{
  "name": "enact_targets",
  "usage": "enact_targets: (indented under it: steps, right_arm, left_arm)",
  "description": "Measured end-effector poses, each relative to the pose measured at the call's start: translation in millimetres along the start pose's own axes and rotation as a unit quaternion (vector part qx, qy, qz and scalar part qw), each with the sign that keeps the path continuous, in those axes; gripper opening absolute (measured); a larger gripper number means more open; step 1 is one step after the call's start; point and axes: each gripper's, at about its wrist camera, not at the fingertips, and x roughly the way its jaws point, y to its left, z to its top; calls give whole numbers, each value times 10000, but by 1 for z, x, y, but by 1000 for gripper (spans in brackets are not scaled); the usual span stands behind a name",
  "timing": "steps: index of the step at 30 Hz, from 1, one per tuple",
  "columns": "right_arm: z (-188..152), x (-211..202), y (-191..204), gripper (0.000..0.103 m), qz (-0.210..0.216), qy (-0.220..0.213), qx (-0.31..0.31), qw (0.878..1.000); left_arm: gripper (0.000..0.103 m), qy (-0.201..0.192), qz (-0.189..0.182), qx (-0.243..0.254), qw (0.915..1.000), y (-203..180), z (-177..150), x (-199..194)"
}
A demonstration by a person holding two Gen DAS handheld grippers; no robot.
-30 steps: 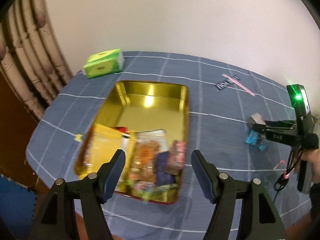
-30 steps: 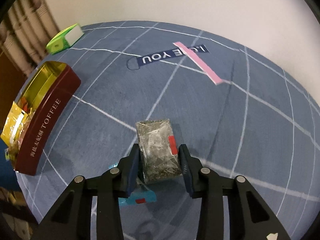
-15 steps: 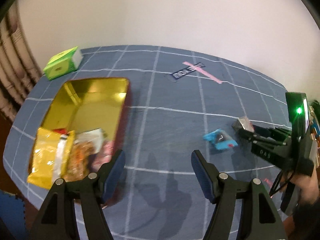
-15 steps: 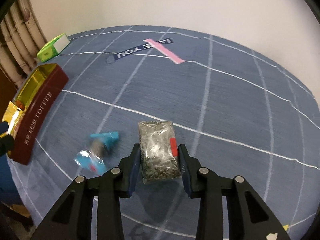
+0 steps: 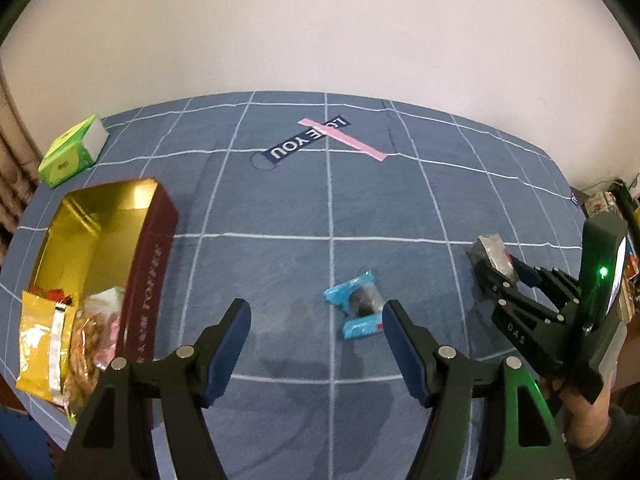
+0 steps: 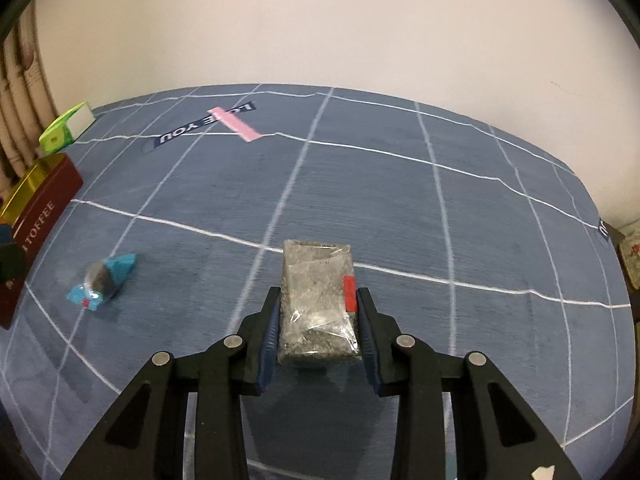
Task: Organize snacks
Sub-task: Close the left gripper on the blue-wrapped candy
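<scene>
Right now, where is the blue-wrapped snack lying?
The blue-wrapped snack lies on the blue tablecloth, right of the toffee tin, just beyond the open left gripper; in the right wrist view it lies far left.

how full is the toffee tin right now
Partly full. The toffee tin has no lid on; snack packets crowd its near end, while the far end shows bare gold floor. What lies under the packets cannot be told.

A plain off-white wall rises behind the table, bare and evenly lit. The table wears a blue cloth crossed by thin white grid lines – a dark printed label with white letters lies near its far edge. Beige pleated curtains hang at the left, and a cluttered shelf corner shows at the far right.
</scene>
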Motion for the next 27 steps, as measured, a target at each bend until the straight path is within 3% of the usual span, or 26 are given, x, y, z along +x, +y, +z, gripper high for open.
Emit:
enact_targets:
  steps: [12, 19, 23, 27]
  right_arm:
    - [-8, 1, -18, 32, 83, -111, 291, 9995]
    - [-8, 1, -18, 33, 87, -109, 294, 9995]
    - [-8, 1, -18, 33, 89, -112, 299, 9995]
    - [-9, 1, -18, 33, 92, -113, 301, 9994]
  left_arm:
    - [70, 204, -77, -77, 9997, -17, 6, 15]
    - [69, 541, -193, -334, 9978, -20, 14, 33]
    - [48, 775, -150, -444, 9959, -18, 16, 46]
    - [46, 1085, -194, -746, 9911, -11, 16, 61]
